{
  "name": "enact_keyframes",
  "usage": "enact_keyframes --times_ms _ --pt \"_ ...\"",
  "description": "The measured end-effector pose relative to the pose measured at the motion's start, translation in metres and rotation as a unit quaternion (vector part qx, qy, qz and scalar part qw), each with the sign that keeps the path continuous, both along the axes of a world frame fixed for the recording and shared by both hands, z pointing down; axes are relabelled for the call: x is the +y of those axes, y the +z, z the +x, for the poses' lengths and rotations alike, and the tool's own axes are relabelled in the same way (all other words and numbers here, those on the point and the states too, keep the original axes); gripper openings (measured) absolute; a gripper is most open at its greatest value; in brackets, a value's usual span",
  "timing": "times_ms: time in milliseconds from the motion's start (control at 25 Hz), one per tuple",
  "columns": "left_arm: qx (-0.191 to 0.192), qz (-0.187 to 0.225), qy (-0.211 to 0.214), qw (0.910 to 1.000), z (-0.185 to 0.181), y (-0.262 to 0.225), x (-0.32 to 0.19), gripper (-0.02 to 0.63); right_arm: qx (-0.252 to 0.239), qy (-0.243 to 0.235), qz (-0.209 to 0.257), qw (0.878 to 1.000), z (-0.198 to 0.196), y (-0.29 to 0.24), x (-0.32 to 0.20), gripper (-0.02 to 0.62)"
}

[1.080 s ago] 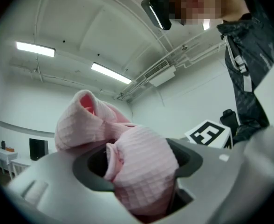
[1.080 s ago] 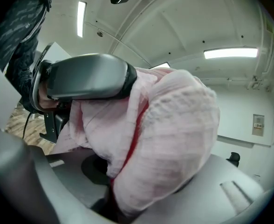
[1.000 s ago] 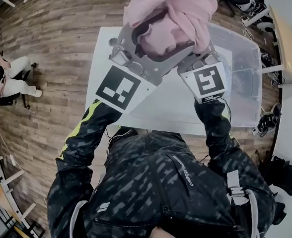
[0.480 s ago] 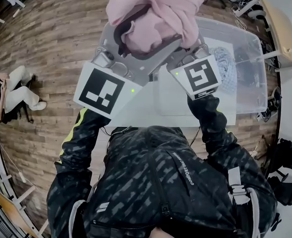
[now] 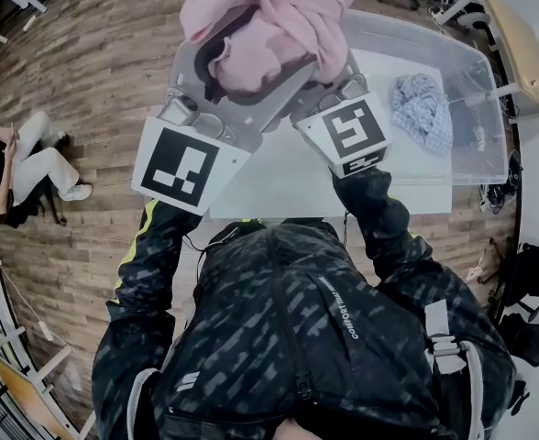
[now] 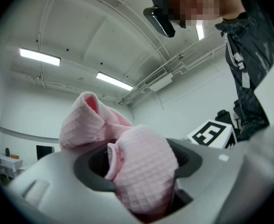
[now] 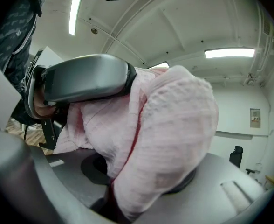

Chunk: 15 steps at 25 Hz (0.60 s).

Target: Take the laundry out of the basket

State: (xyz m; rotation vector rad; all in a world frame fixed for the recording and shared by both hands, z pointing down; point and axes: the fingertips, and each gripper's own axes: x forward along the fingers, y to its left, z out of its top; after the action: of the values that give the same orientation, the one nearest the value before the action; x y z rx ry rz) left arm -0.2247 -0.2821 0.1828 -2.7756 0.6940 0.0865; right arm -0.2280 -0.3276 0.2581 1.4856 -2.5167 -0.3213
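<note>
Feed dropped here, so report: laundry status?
Left tool and right tool shut on pink garment, held high. Checked cloth lies in basket. Nothing in the way.

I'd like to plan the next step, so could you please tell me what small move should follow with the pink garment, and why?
Probably lower the pink garment onto the bare white table beside the clear bin and let go. The left hand-held gripper and right hand-held gripper both clamp it, raised clear of the bin, and a checked cloth lies inside.
</note>
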Motion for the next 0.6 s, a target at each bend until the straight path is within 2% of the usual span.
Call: enact_keyframes --times_ms 160,320,600 --pt "-0.019 -0.01 -0.014 0.9997 -0.028 0.025 0.006 0.31 -0.029 0.002 -0.026 0.999 -0.031 0.027 0.009 0.212" --pt "-0.021 -0.046 -0.015 0.9986 -0.046 0.059 0.004 0.308 -0.043 0.009 -0.058 0.997 -0.05 0.064 0.013 0.212" --pt "-0.011 -0.116 0.007 0.9931 -0.048 0.127 0.0 0.304 -0.043 0.043 -0.131 0.989 -0.048 0.142 0.024 0.213"
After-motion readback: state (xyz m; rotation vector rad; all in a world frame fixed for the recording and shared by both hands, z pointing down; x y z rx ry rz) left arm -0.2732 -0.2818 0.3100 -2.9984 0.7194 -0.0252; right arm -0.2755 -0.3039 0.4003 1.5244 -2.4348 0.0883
